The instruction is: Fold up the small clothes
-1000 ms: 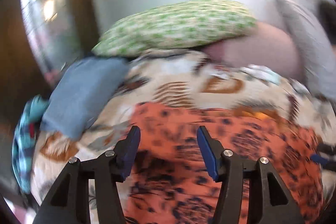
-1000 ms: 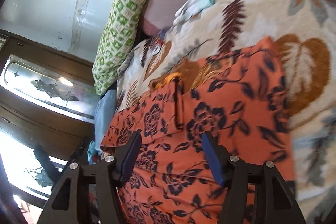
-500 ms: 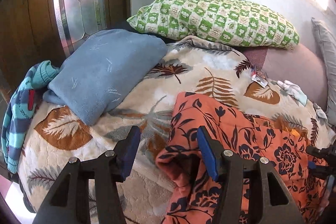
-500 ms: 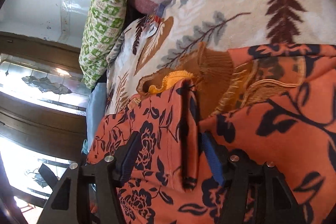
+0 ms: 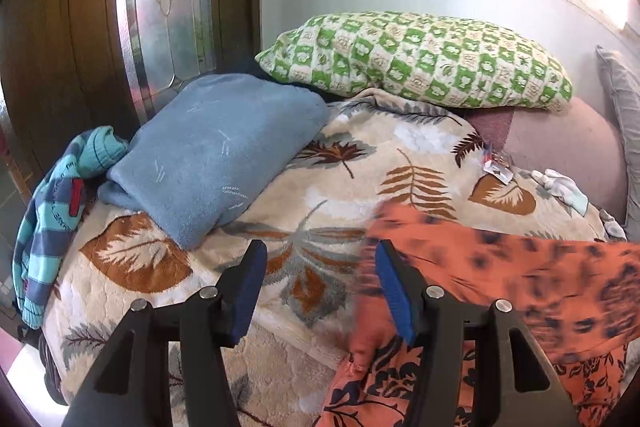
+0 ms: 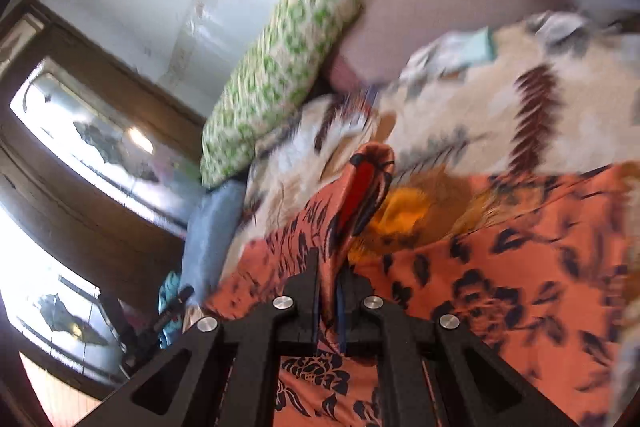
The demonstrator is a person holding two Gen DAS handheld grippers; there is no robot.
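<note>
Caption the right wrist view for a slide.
Right hand-held gripper pinches a raised fold of the orange floral garment.

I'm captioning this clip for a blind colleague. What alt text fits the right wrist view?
The right gripper is shut on a fold of the orange floral garment, over a leaf-patterned blanket. A green checked pillow lies behind, blurred.

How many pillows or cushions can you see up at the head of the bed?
3: a green checked pillow along the wall, a pink cushion below its right end, and a grey cushion cut off at the right edge. Others may be hidden.
</note>
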